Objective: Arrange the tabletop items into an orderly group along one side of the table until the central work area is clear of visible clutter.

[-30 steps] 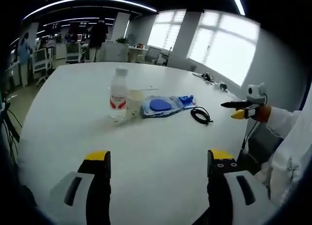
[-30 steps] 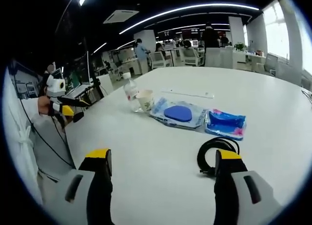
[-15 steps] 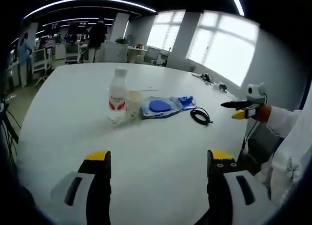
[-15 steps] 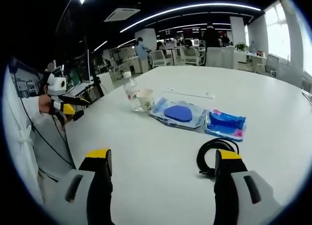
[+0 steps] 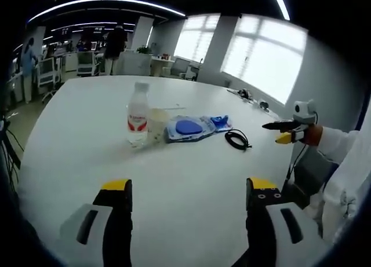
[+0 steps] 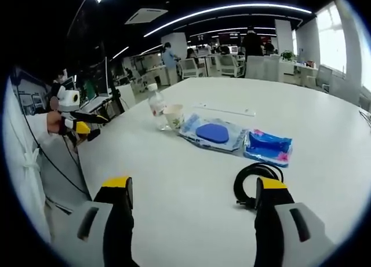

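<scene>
The table (image 5: 191,174) is plain white, and on it stands a clear water bottle (image 5: 138,119) with a white cap and a red-and-white label, beside a pale cream paper cup (image 5: 158,122) that may carry a faint print — too small to tell. Next come a clear packet with a solid blue oval inside (image 6: 212,134), a bright blue packet (image 6: 268,146) with a touch of pink at its edge, and a coiled black cable (image 6: 255,183). Both the left gripper (image 5: 189,189) and the right gripper (image 6: 191,189) have black jaws tipped in yellow on light grey bodies — the person's sleeve (image 5: 342,157) is white.
</scene>
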A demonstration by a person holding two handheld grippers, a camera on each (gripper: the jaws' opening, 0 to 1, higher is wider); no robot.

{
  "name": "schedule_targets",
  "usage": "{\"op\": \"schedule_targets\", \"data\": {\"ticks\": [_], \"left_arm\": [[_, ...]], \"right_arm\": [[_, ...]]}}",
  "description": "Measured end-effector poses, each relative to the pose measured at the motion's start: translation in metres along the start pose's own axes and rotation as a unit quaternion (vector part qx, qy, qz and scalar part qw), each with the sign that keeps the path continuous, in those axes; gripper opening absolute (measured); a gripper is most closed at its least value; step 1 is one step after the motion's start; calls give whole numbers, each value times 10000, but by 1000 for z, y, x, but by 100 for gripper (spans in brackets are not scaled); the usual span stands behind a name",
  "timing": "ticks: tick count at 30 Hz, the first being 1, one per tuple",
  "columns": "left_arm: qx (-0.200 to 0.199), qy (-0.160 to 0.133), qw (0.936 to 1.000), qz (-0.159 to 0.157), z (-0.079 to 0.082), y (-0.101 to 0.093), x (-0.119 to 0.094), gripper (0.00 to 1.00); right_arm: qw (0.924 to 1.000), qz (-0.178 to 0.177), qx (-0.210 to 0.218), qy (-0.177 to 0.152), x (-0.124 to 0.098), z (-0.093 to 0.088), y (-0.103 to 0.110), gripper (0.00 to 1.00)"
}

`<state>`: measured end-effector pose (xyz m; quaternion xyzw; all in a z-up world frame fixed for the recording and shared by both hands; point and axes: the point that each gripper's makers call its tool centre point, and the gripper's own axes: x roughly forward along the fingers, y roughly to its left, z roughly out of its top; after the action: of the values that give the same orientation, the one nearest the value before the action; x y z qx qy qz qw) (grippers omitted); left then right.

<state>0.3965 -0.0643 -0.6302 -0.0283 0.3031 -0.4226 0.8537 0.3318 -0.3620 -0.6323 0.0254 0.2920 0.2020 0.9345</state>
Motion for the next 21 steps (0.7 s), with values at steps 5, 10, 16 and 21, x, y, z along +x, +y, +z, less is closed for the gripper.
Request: {"op": "schedule_targets", "data": {"ticks": [5,10,16,21], "left_arm": [[-11,-20,10000,0,0,1,1,82],[-26,-28,10000,11,0,3,1,82],[-48,-55,10000,17,1,3,2,82],[-50,-55,10000,6,1,3,2,82]], "right_arm": [[10000,-1,-17,15,1,0,-1,88],[10000,31,-33,37,2,1,-1,88],[9999,40,-68,70,3,2,-2,88],[9999,54,-71,83,4,2,-3,89]]}}
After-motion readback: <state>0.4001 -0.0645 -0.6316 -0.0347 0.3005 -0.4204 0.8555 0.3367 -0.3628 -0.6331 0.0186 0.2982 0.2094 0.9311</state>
